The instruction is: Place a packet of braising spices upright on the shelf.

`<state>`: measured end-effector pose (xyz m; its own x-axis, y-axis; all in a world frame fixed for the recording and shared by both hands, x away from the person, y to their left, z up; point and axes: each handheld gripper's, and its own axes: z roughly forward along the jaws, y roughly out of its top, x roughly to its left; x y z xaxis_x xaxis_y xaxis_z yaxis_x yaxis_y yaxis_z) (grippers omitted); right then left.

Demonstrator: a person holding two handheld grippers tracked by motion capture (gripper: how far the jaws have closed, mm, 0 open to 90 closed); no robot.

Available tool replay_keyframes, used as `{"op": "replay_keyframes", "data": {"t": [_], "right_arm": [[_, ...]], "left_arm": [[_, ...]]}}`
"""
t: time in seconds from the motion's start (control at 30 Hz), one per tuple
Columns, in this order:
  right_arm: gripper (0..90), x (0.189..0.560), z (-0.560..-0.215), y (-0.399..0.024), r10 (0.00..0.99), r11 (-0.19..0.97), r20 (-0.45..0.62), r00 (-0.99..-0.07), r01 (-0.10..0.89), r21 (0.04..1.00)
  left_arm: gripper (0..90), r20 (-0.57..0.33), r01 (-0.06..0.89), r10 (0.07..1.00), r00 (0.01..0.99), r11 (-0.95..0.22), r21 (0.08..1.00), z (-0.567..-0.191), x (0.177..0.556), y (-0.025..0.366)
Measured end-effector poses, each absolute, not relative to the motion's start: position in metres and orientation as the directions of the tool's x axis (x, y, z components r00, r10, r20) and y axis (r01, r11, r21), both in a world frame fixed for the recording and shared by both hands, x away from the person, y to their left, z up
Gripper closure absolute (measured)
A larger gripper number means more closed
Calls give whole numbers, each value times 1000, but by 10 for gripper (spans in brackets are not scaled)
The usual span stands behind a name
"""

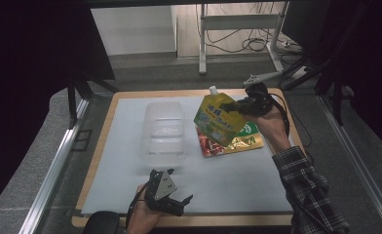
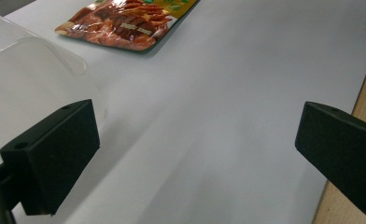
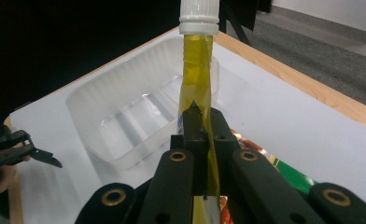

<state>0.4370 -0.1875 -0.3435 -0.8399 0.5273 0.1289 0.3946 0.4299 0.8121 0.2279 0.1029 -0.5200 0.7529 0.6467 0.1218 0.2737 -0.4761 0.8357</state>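
Observation:
My right gripper (image 1: 241,106) is shut on the edge of a yellow-green spout pouch (image 1: 219,118) with a white cap (image 1: 213,90), and holds it in the air above the right half of the table. In the right gripper view the pouch (image 3: 197,74) stands edge-on between the closed jaws of the right gripper (image 3: 202,122). A red and gold snack packet (image 1: 230,142) lies flat under the pouch. A clear plastic tray (image 1: 163,132) sits empty at the middle of the white mat. My left gripper (image 1: 180,204) rests open near the front edge, with nothing between its jaws (image 2: 197,149).
The white mat (image 1: 228,180) covers a wooden table top (image 1: 101,141). In the left gripper view the tray's corner (image 2: 27,70) lies close to the left jaw and the snack packet (image 2: 125,23) farther off. Metal rails run along both sides of the table.

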Motion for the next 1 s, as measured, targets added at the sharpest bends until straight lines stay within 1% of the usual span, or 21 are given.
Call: {"op": "replay_keyframes", "data": {"t": [0.1, 0.23, 0.63, 1.0], "right_arm": [[885, 441, -343, -183, 523, 435, 120, -844, 385, 814], [885, 447, -342, -178, 525, 428, 124, -842, 387, 817], [885, 465, -340, -153, 514, 425, 129, -848, 382, 820], [884, 482, -337, -135, 508, 417, 130, -852, 375, 828]], "left_arm": [[0, 127, 275, 646, 752, -483, 831, -520, 228, 104], [0, 106, 288, 648, 754, -472, 833, -521, 229, 104], [0, 84, 298, 640, 764, -465, 834, -522, 230, 104], [0, 91, 292, 630, 771, -477, 829, -523, 230, 103]]}}
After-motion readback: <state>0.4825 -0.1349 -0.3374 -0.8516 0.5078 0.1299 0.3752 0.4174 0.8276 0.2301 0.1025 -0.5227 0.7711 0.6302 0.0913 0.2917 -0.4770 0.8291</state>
